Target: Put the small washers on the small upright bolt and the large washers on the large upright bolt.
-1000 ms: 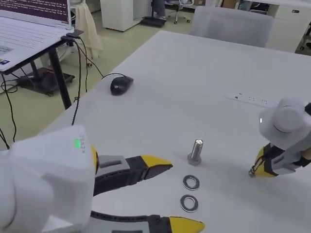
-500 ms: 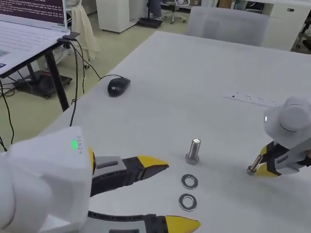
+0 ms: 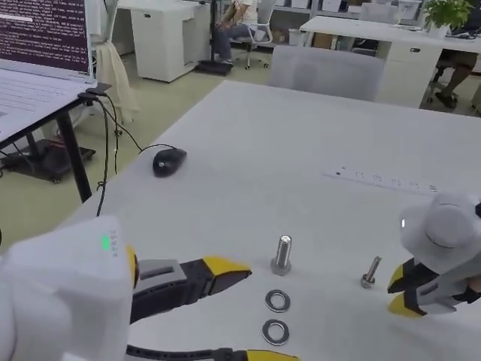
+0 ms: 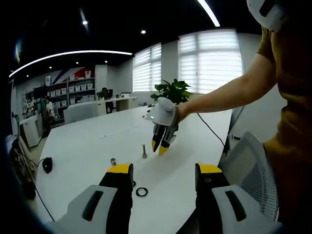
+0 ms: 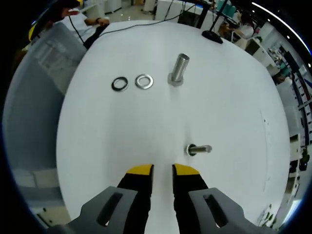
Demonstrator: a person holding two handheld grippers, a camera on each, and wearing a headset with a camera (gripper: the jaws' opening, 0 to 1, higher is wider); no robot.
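The large bolt (image 3: 282, 254) stands head-down on the white bench (image 3: 301, 150). Two washers (image 3: 277, 301) lie flat just in front of it, one nearer the person than the other, and the small bolt (image 3: 370, 272) stands free near its right side. The right gripper (image 3: 400, 291) sits farther right of the large bolt, just past the small one, its fingers released, slightly apart and empty. The left gripper (image 3: 252, 312) lies to the large bolt's left with fingers spread wide and gripping nothing, and a mouse (image 3: 168, 160) rests well beyond.
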